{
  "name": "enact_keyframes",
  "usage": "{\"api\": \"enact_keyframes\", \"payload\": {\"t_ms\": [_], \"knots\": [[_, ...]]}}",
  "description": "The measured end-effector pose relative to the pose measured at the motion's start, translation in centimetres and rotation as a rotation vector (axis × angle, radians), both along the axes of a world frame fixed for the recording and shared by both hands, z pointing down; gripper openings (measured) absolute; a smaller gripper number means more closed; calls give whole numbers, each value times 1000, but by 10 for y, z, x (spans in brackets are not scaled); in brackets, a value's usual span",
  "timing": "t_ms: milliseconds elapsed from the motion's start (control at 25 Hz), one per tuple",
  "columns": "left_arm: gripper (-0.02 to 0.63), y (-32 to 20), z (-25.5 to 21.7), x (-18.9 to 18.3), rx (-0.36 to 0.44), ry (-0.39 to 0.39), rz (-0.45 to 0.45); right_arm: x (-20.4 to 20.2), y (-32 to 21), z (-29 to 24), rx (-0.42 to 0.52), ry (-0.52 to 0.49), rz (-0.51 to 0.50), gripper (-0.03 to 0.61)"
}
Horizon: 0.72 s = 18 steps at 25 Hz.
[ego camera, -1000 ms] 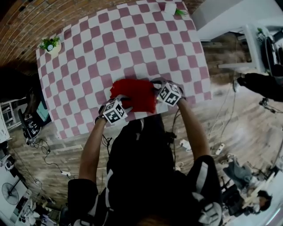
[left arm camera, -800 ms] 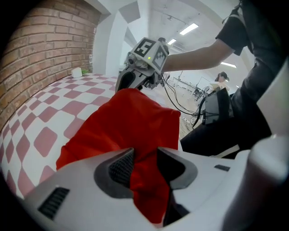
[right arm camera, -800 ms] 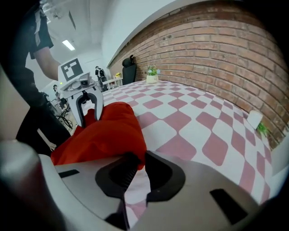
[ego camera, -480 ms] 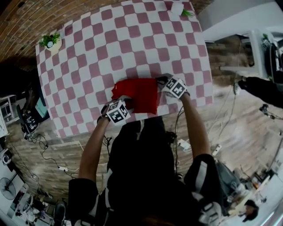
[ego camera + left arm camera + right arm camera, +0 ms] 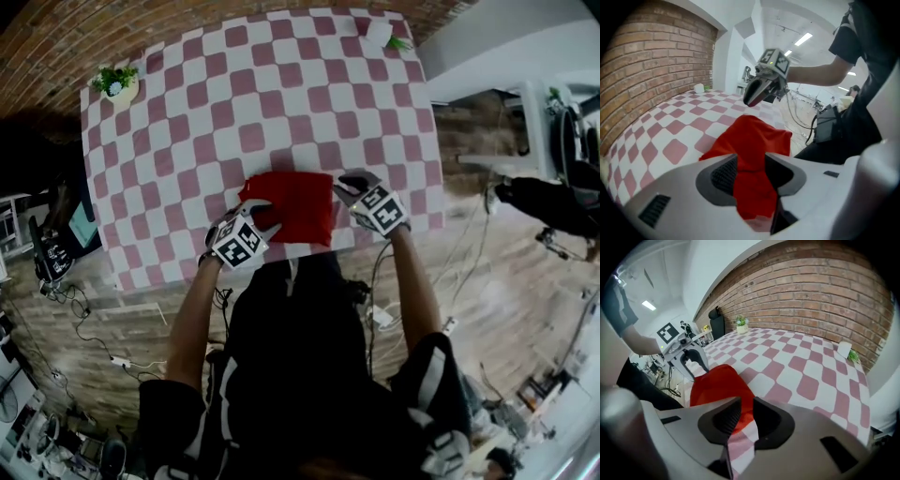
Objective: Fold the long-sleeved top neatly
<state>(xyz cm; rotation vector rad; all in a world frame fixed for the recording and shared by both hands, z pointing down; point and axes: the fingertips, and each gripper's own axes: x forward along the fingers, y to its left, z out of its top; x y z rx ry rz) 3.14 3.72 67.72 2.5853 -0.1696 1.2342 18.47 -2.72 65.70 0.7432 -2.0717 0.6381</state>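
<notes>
The red long-sleeved top (image 5: 292, 206) lies folded into a compact rectangle near the front edge of the checked table (image 5: 281, 103). My left gripper (image 5: 251, 214) hovers at its left near corner. Its jaws have just been opening and stand open, with the red cloth (image 5: 750, 140) showing below the gap, not pinched. My right gripper (image 5: 351, 189) hangs just off the top's right edge. Its jaws have also just been opening and stand open a little, with only cloth (image 5: 719, 380) and table showing through. From the left gripper view, the right gripper (image 5: 757, 91) is raised above the table.
A small potted plant (image 5: 116, 84) stands at the table's far left corner, and a white cup with a green sprig (image 5: 380, 33) at the far right. White furniture (image 5: 525, 103) stands to the right of the table. Cables (image 5: 94, 328) lie on the wooden floor.
Both grippers have lifted off the top's side edges. The right one has drawn back toward the near table edge. The top now lies flatter and squarer.
</notes>
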Motion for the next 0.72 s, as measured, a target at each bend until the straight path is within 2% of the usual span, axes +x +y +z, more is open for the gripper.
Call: {"api": "enact_keyframes", "payload": {"t_ms": [80, 200, 360, 480, 720], "knots": [[176, -15, 6, -6, 34, -32, -57, -23, 9, -6, -2, -6, -23, 72], [147, -26, 23, -15, 14, -67, -119, -46, 23, 11, -39, 30, -69, 72], [143, -24, 47, -24, -65, -94, -159, -36, 40, 49, -70, 164, -113, 72], [143, -24, 53, -26, -105, -78, -198, -34, 48, 67, -83, 175, -113, 72], [143, -24, 61, -24, -109, -67, -210, -33, 52, 80, -83, 185, -106, 71]]}}
